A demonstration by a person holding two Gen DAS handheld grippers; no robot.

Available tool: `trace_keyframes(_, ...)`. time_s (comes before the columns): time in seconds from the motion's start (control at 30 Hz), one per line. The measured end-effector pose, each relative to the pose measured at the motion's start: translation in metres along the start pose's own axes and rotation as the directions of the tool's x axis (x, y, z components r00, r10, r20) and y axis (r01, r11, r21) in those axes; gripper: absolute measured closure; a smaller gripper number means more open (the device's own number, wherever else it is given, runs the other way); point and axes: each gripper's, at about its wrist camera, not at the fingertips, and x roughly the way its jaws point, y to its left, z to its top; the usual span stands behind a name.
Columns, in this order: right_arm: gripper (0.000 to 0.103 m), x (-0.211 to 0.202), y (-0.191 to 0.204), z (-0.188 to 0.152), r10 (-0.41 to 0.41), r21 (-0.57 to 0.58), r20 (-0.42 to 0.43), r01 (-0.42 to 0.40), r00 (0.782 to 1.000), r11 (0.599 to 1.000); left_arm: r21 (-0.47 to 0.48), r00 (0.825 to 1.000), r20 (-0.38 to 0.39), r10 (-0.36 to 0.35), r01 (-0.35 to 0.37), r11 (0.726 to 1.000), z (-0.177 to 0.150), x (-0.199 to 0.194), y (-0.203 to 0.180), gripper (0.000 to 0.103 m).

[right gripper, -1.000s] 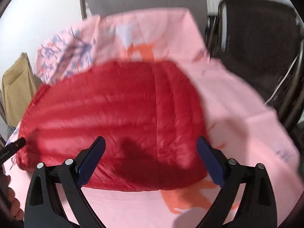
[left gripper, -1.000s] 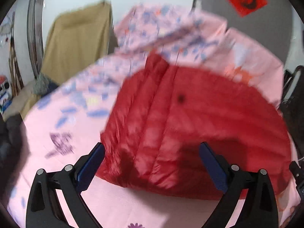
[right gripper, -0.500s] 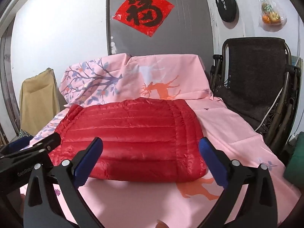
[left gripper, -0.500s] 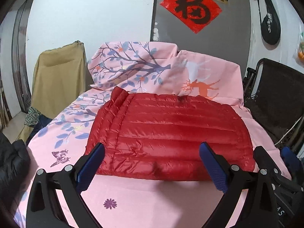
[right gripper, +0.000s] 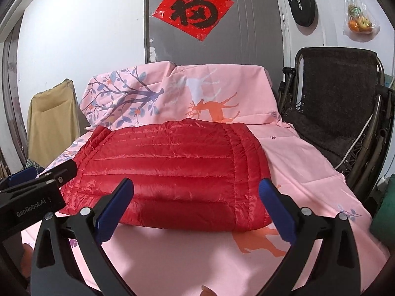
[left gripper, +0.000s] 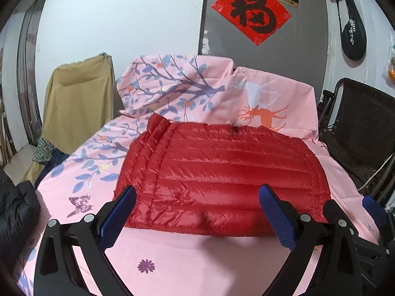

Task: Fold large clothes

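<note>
A red quilted down jacket (left gripper: 222, 172) lies folded into a flat rectangle on a pink patterned sheet (left gripper: 172, 259); it also shows in the right wrist view (right gripper: 172, 167). My left gripper (left gripper: 197, 209) is open and empty, held back just in front of the jacket's near edge. My right gripper (right gripper: 196, 207) is open and empty, also just short of the near edge. The right gripper's fingers (left gripper: 333, 212) show at the right of the left wrist view. The left gripper (right gripper: 37, 187) shows at the left of the right wrist view.
A dark folding chair (right gripper: 340, 113) stands at the sheet's right. A tan cloth-covered object (left gripper: 76, 103) and a black garment (left gripper: 14, 212) are at the left. A grey door with a red sign (right gripper: 195, 7) stands behind. The sheet rises over a backrest (right gripper: 197, 91).
Both grippers have pulled back and up from close over the jacket, so the whole folded jacket and the room behind now show. In the last half second little has moved.
</note>
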Motion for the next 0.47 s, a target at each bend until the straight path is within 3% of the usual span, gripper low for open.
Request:
trace_keyframes(0.23, 0.004, -0.001, -0.0038, 0.002, 0.0, 0.018, 0.008, 0.0, 1.0, 1.0, 0.032, 0.999, 0.034, 0.009, -0.01, 0.999, 0.0012, -0.0055, -0.0043, 0.003)
trace_keyframes(0.47, 0.004, 0.0001, -0.0036, 0.0013, 0.007, 0.017, 0.001, -0.008, 1.0, 1.0, 0.01, 1.0, 0.011, -0.01, 0.01, 1.0, 0.0015, -0.0025, -0.0006, 0.003)
